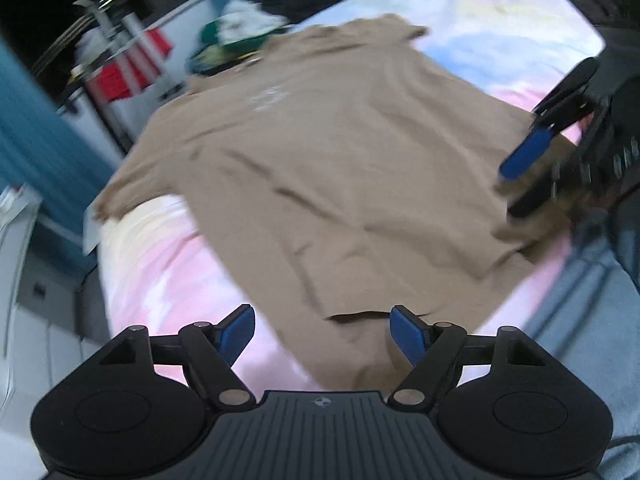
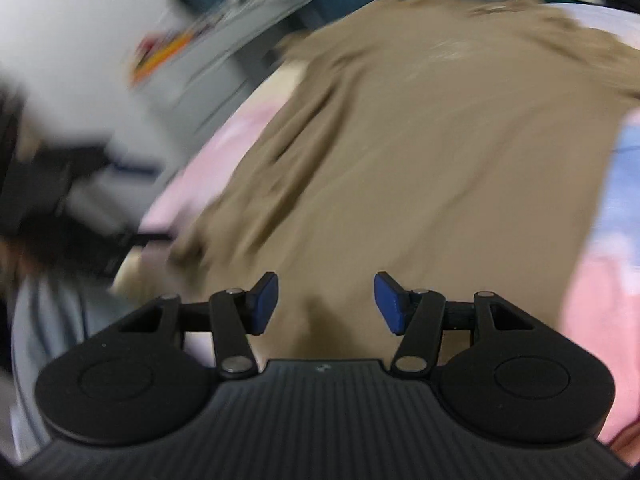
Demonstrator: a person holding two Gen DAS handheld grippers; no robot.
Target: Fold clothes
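A tan T-shirt point(image 1: 320, 168) lies spread flat on a pastel pink and blue bedsheet point(image 1: 168, 280), its hem toward me. My left gripper point(image 1: 323, 334) is open and empty, just above the near hem. My right gripper point(image 2: 326, 304) is open and empty over the shirt point(image 2: 420, 160). In the left wrist view the right gripper point(image 1: 520, 184) shows at the shirt's right edge with its jaws apart. Both views are motion-blurred.
A green and white garment point(image 1: 236, 32) lies past the shirt's collar. A rack with red cloth point(image 1: 120, 68) and a blue wall stand at the left. The person's jeans point(image 1: 580, 320) are at the right bed edge.
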